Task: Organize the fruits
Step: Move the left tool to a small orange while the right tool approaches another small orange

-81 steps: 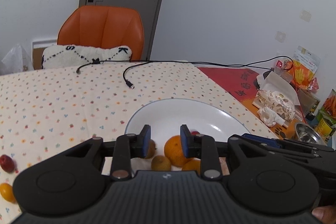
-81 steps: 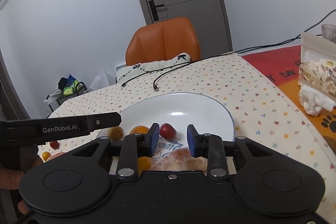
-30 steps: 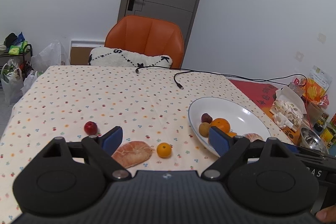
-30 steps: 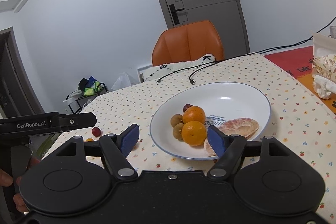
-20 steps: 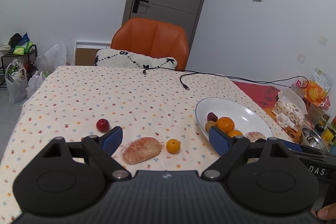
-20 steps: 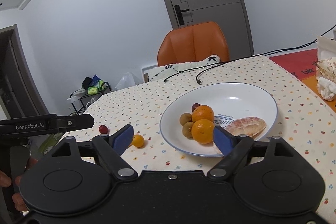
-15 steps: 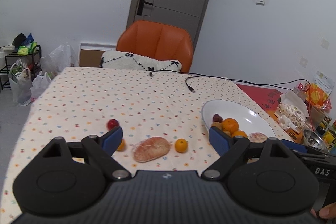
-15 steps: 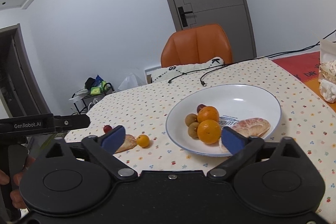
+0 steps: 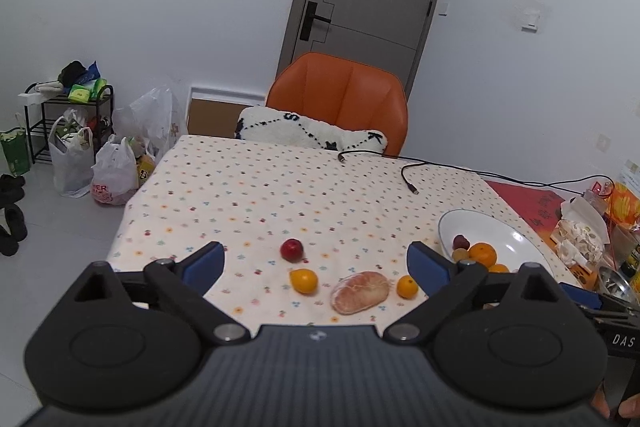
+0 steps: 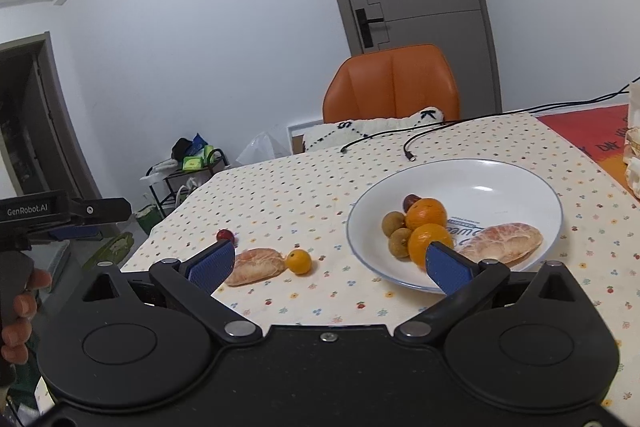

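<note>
Both sets of tongs, left gripper [image 9: 316, 261] and right gripper [image 10: 328, 265], are spread wide and pulled back; loose fruit is seen mid-table [image 9: 248, 195], far edge bare.

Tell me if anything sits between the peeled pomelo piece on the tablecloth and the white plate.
Yes. A small orange citrus lies right at the plate-side end of the peeled pomelo piece, on the way to the white plate. Beyond it there is only bare tablecloth up to the rim. Both grippers are open and hold nothing.
</note>
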`<state>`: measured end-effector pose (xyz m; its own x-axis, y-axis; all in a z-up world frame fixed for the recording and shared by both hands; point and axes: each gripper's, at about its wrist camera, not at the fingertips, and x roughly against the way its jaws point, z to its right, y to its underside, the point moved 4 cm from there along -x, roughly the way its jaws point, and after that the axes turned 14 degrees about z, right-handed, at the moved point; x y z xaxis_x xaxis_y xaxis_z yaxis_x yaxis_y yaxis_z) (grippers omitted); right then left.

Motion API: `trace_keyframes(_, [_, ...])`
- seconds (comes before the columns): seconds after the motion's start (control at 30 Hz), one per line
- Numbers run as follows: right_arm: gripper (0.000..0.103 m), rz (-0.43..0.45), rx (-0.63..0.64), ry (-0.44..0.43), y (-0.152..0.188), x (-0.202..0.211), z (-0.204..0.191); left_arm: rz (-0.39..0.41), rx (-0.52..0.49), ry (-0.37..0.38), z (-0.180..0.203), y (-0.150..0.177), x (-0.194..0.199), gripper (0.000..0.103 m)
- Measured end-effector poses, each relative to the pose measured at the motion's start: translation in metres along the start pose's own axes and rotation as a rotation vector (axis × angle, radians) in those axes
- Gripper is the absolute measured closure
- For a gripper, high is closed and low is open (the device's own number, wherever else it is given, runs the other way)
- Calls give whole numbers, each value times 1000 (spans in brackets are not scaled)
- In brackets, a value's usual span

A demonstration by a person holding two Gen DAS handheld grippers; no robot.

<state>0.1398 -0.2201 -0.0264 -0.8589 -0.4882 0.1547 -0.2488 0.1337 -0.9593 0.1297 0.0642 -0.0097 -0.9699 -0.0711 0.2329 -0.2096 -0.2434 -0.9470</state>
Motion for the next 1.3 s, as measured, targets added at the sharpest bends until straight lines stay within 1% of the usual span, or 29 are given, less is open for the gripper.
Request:
trace_keyframes(0.1, [0,-12,-1,-8,2,-3,-4,-1,20,-13,-10,-1,3,6])
trace_keyframes(0.2, [0,-27,-17,-24,5,-6,-8,-12,40,-6,-16,0,2,6])
trace_keyframes(0.47, [0,-47,19,-45,10,-15,-19,-16,45,-8,-20,8,-4,6])
trace_keyframes(0.57, [5,-51,24,-33,10,-18,-19,-12,37,-8,-19,11,-8,7])
trace_keyframes(0.63, [14,-62,20,-29,11,-21,-18,-16,39,-6,-20,13,-12,9])
trace_keyframes(0.73, [21,-77,21,-29,13,-26,-17,-18,51,-4,-20,15,-17,9])
trace_keyframes(0.9, [24,-89,32,-40,15,-33,-22,-31,51,10,-20,20,-25,16])
trace_keyframes(1.17, [32,-114,43,-51,20,-46,-27,-67,51,20,-17,31,-43,39])
trace_keyframes(1.3, [39,-130,44,-50,23,-54,-28,-80,52,23,-17,36,-52,42])
